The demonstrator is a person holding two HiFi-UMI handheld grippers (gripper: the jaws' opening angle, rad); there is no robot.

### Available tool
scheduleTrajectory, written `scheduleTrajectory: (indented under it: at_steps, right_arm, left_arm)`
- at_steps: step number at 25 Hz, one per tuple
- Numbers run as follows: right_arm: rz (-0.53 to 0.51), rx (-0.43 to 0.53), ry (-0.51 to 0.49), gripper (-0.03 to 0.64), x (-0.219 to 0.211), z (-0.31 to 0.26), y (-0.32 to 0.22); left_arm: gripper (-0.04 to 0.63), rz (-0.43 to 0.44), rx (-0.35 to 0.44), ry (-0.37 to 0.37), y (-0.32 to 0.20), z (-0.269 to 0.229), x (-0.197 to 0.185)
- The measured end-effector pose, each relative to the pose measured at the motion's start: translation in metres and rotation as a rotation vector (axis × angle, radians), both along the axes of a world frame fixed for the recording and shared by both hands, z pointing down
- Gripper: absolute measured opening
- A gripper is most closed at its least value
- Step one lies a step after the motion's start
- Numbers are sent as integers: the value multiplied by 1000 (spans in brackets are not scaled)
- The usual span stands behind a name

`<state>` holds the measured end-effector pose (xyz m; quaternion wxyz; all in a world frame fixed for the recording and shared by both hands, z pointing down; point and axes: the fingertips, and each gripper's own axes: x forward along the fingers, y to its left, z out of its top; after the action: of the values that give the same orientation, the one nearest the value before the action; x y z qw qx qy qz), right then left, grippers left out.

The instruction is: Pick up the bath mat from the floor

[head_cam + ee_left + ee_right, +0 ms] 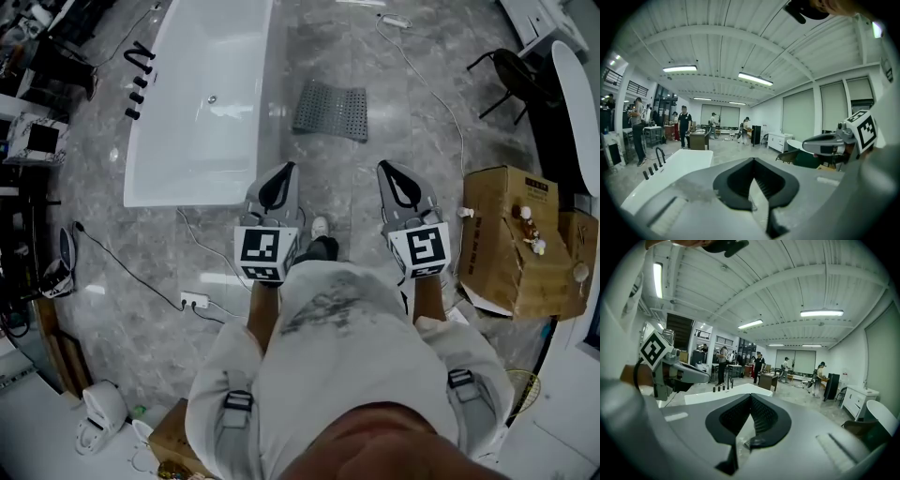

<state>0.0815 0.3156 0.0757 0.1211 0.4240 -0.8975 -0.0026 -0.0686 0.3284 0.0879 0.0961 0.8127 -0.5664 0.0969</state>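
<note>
Close against the person's pale shirt (328,309), the left gripper (281,173) and right gripper (389,172) had jaws shut together, empty. The grey bath mat (330,110) lay flat on the floor (319,42) near the white bathtub (202,112), well ahead of both.

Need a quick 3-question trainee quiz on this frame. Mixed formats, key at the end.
1. True or false: the bath mat lies beside the bathtub, touched by neither gripper.
2. The left gripper is: A) open; B) shut and empty; C) shut on the mat.
3. What brown thing stands to the right of the right gripper?
Key: 1 true; 2 B; 3 the cardboard box.
</note>
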Motion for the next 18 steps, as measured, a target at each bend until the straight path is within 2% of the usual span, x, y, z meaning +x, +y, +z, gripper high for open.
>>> scheduleTrajectory:
  at_steps: [8, 13, 18]
  right_arm:
    - [76, 1, 24, 2, -31, 0, -66]
    - [114, -19, 36, 2, -35, 9, -93]
    - [113, -43, 46, 2, -34, 20, -123]
  left_arm:
    - [3, 75, 18, -9, -75, -4, -33]
    - [3, 70, -3, 9, -109, 5, -48]
    - [3, 71, -16, 24, -140, 14, -46]
